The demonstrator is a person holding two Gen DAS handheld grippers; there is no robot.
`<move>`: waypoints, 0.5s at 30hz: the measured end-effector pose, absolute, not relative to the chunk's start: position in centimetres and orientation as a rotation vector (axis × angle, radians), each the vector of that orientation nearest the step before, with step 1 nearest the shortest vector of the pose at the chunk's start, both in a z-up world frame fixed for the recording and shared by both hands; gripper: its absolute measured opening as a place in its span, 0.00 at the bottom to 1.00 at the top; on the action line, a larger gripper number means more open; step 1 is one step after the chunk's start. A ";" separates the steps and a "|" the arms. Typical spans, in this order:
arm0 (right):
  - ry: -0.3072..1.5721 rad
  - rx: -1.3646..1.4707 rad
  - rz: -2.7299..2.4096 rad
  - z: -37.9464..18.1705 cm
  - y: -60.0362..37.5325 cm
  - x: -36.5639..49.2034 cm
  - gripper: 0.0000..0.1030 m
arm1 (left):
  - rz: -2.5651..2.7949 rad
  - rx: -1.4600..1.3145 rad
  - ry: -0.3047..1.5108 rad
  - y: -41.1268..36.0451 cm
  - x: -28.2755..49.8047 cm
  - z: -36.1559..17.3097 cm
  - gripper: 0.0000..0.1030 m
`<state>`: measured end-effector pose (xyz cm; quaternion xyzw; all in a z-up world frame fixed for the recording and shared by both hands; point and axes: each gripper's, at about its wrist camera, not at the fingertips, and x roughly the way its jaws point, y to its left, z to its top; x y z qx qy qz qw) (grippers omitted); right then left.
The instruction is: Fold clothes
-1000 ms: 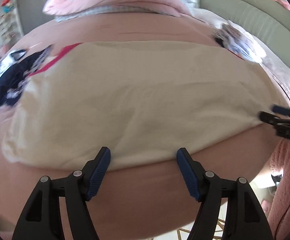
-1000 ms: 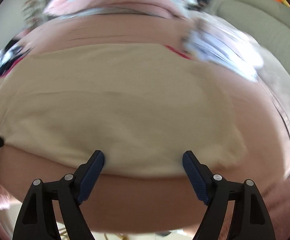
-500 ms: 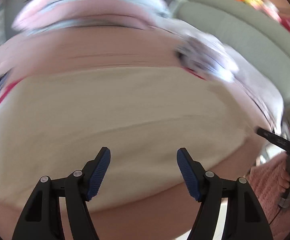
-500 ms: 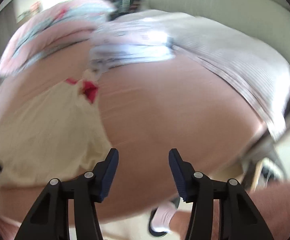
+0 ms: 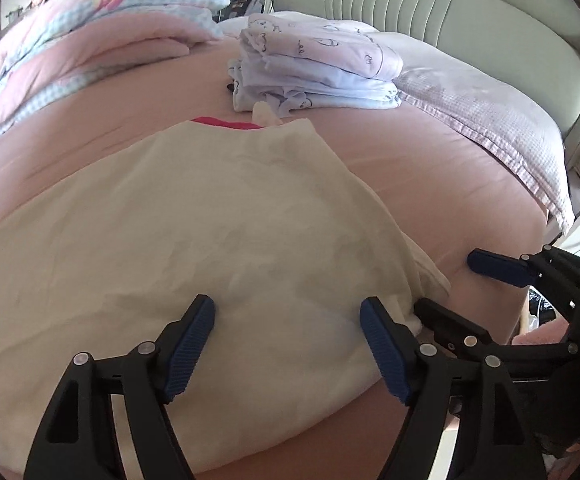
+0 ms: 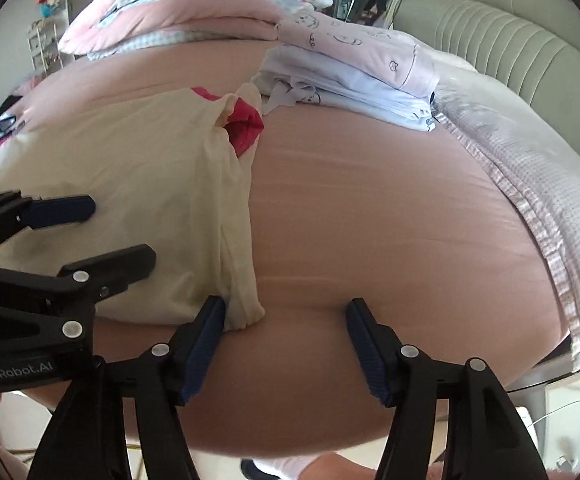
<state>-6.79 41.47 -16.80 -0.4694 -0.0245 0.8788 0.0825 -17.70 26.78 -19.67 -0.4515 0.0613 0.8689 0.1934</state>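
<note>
Cream garment (image 5: 193, 248) lies flat on the pink bed sheet (image 6: 390, 220), w/ a red trim at its far edge, its right side folded in along a long crease. My left gripper (image 5: 287, 322) hangs over the garment's near right part, jaws opening, both blue pads above the cloth, nothing pinched btwn them. My right gripper (image 6: 285, 322) sits just beside it at the garment's near right corner; jaws opening too, left pad touching the bunched corner, right pad over bare sheet, no grip on anything. The 2 grippers are close, side by side. Beyond the garment, a stack of folded pale clothes (image 5: 318, 68) sits near the green headboard (image 5: 430, 12). Pink quilt (image 5: 89, 44) lies far left.
</note>
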 end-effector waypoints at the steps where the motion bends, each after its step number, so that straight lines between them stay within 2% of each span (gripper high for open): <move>1: -0.098 -1.398 2.621 -16.8 41.4 -6.7 0.60 | 2.426 -1.262 0.180 26.6 -17.8 -19.9 0.73; 6: -0.186 -1.375 2.568 -16.4 41.5 -6.7 0.61 | 2.424 -1.208 0.289 26.4 -16.5 -20.0 0.73; 11: -0.184 -1.321 2.367 -15.8 44.1 -5.9 0.58 | 2.439 -1.173 0.207 24.1 -15.1 -19.1 0.73; 12: -0.162 -1.298 2.332 -15.4 44.9 -5.7 0.57 | 2.470 -1.135 0.188 23.3 -14.7 -18.5 0.73; 15: 0.101 -1.214 2.423 -13.4 46.4 -5.3 0.56 | 2.538 -1.048 0.104 20.5 -13.9 -17.0 0.73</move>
